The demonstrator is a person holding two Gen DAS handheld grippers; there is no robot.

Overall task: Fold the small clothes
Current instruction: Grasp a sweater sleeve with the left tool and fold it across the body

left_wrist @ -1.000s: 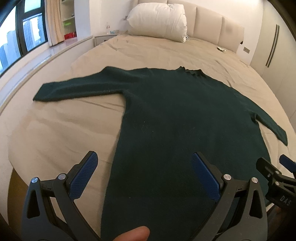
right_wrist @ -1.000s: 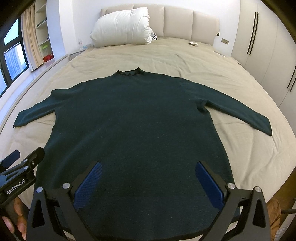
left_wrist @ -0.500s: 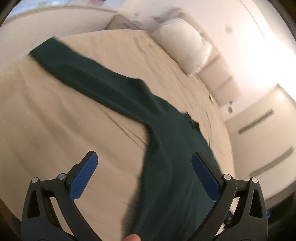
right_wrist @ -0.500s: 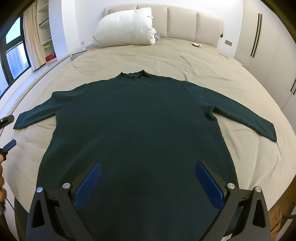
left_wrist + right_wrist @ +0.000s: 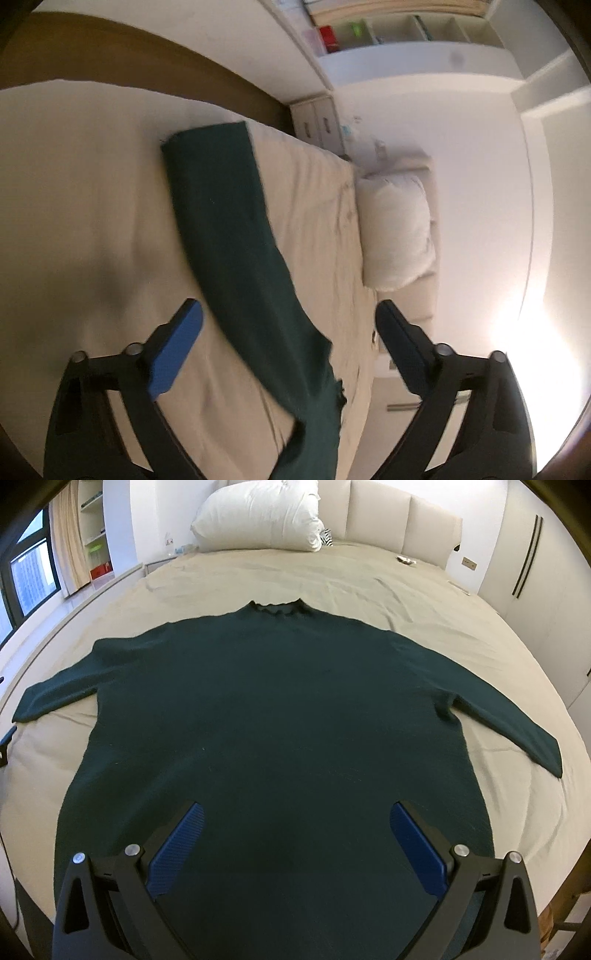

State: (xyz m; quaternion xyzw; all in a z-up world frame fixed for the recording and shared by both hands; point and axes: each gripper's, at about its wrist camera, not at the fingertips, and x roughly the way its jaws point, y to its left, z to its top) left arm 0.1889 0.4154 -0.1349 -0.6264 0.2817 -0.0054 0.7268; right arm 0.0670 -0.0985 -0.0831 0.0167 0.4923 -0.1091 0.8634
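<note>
**Two tongs gape over unfolded sweater**

Dark green sweater [image 5: 273,716] lies flat on the bed [image 5: 369,579]. Left tongs [image 5: 288,332], just narrowing, straddle its sleeve [image 5: 229,229] running toward 11 o'clock, ungripped; right tongs [image 5: 295,830] hover released. A shallow pinch could snag the bedsheet.

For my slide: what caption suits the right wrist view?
Open right gripper above a green sweater spread flat on a bed.

One dark green sweater [image 5: 273,716], one white pillow [image 5: 258,515], one bed [image 5: 369,587], two grippers.
</note>
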